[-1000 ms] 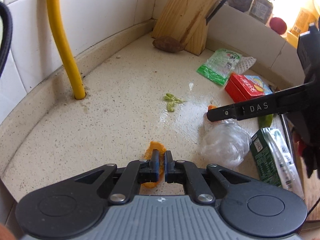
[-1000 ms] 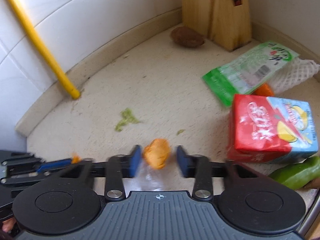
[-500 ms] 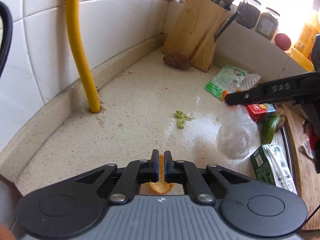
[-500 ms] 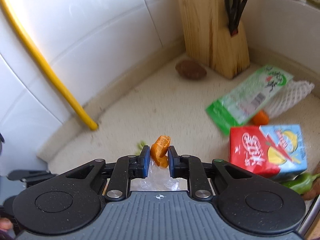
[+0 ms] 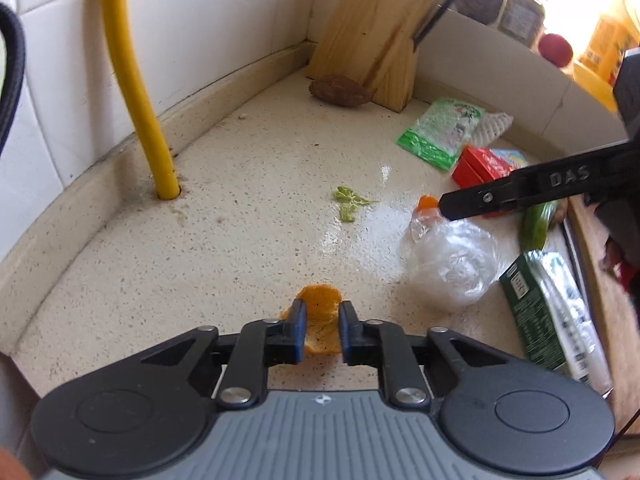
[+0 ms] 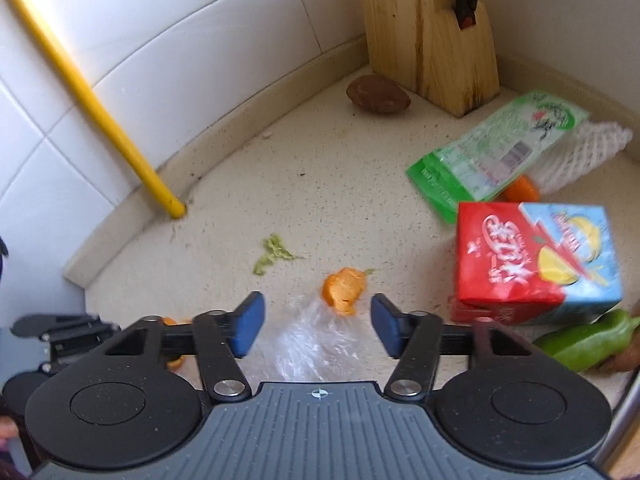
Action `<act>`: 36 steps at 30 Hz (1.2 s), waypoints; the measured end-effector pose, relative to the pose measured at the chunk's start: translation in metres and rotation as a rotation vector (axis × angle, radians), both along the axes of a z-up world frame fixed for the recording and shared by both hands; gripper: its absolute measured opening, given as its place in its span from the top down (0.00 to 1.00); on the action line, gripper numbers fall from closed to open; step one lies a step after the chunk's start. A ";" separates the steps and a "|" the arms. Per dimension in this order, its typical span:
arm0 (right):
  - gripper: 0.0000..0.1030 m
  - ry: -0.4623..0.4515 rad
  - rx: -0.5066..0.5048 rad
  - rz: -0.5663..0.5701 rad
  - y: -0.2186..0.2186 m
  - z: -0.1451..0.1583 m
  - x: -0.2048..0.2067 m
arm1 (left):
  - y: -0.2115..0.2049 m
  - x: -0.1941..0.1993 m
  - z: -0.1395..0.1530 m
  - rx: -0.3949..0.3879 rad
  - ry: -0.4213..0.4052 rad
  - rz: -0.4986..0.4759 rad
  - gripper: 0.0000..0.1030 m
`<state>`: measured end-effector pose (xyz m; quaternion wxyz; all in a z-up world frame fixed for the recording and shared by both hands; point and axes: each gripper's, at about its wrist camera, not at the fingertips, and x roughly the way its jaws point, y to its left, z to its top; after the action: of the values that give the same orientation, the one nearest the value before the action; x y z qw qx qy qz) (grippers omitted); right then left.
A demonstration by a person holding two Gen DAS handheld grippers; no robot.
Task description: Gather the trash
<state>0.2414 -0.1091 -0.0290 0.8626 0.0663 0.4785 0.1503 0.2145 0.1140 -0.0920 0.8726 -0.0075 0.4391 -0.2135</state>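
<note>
The left gripper (image 5: 322,332) sits low over the speckled beige stone counter (image 5: 248,216), its blue-padded jaws a narrow gap apart with a curled orange citrus peel (image 5: 320,320) lying between them; whether the pads press the peel or only flank it cannot be told. Ahead and to its right a crumpled clear plastic bag (image 5: 452,264) rests on the counter, and the right gripper's black finger crosses above the bag's neck.

The right gripper (image 6: 316,324) has its jaws spread wide, holding nothing. Between its blue pads (image 6: 250,326) and just below lies the same bag (image 6: 312,340), and just past the pads a second, smaller piece of orange peel (image 6: 345,290) lies at the bag's far edge. To the right of this gripper stands a red and blue drink carton (image 6: 532,256), with a green pepper (image 6: 588,338) nearer, against the frame edge. Ahead and left of the gripper a small scrap of green leaf (image 6: 274,254) lies alone on the counter.

Farther on, beyond the carton, a green and white printed plastic pouch (image 6: 496,148) lies flat, partly over a white foam fruit net (image 6: 588,152). At the back corner stands a pale wooden knife block (image 6: 428,36) with a brown oval sweet potato (image 6: 378,94) just beside its base. Far left, a yellow pipe (image 6: 96,108) rises from the counter along the white tiled wall (image 6: 180,32).
</note>
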 end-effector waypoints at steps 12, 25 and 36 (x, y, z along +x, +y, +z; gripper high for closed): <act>0.31 0.052 0.019 0.108 0.016 -0.005 -0.022 | 0.005 0.004 -0.001 0.013 -0.033 0.033 0.63; 0.28 0.021 0.071 0.039 -0.002 0.032 -0.011 | -0.005 0.003 -0.008 0.059 -0.052 -0.012 0.64; 0.58 0.034 -0.214 0.170 0.032 -0.018 0.021 | -0.017 0.006 -0.006 0.109 -0.078 -0.079 0.73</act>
<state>0.2628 -0.0770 -0.0467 0.8405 -0.0644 0.5104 0.1700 0.2202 0.0975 -0.0984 0.8791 0.0658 0.4156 -0.2237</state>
